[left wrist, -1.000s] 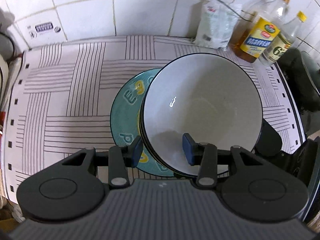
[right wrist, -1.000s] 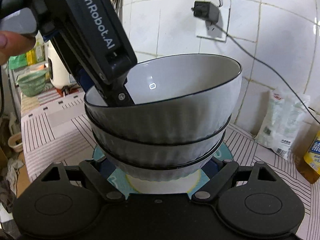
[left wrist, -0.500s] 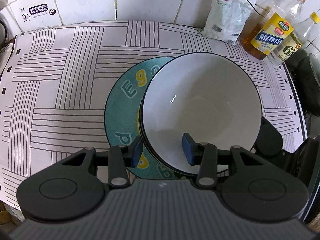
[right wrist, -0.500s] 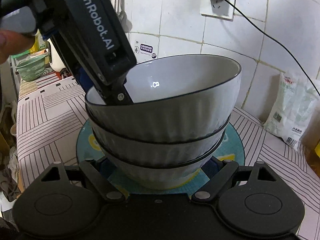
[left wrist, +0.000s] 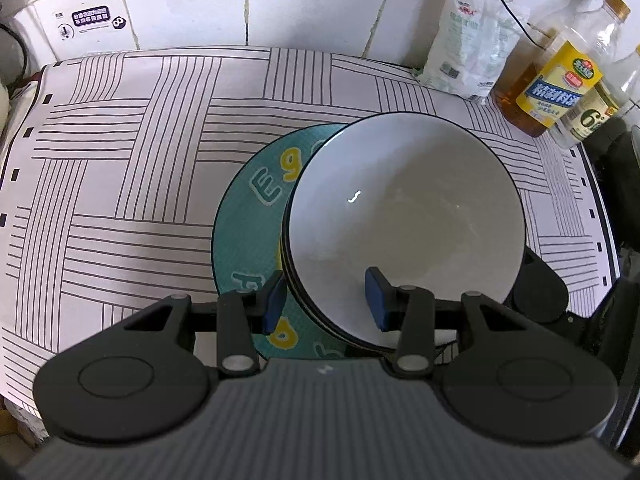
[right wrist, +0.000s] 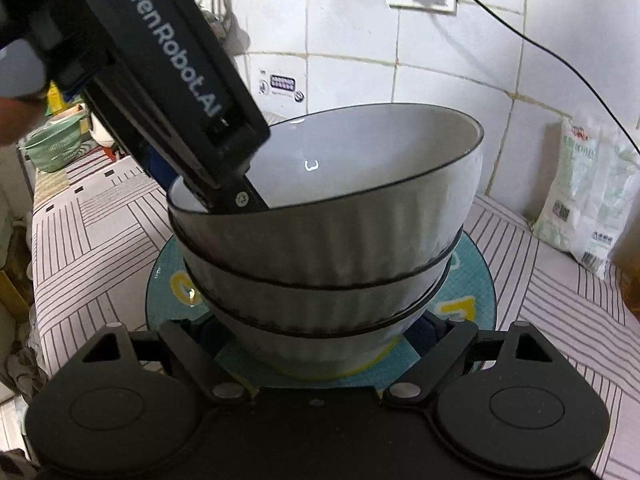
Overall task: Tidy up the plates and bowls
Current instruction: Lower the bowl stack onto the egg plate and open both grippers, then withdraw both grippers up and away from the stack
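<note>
Three nested white bowls with dark rims (left wrist: pixel 404 216) (right wrist: pixel 340 240) hang over a teal plate with yellow and white letters (left wrist: pixel 248 220) (right wrist: pixel 476 280), right of its centre. I cannot tell whether the lowest bowl's foot touches the plate. My left gripper (left wrist: pixel 325 300) is shut on the near rims of the stack, one blue pad inside the top bowl and one against the outer wall. Its finger (right wrist: pixel 244 200) dips into the bowl in the right wrist view. My right gripper (right wrist: pixel 320 332) is spread wide and shut on the sides of the lowest bowl, its pads mostly hidden.
The plate lies on a counter cloth with black stripes (left wrist: pixel 120 180). A white bag (left wrist: pixel 468 52) (right wrist: pixel 588 200) and oil bottles (left wrist: pixel 556 84) stand against the tiled wall at the back right. A dark appliance (left wrist: pixel 624 184) is at the right edge. A green basket (right wrist: pixel 56 148) sits far left.
Both grippers have sunk with the bowl stack toward the teal plate, which now looks closer under the bowls. Neither grip has changed.
</note>
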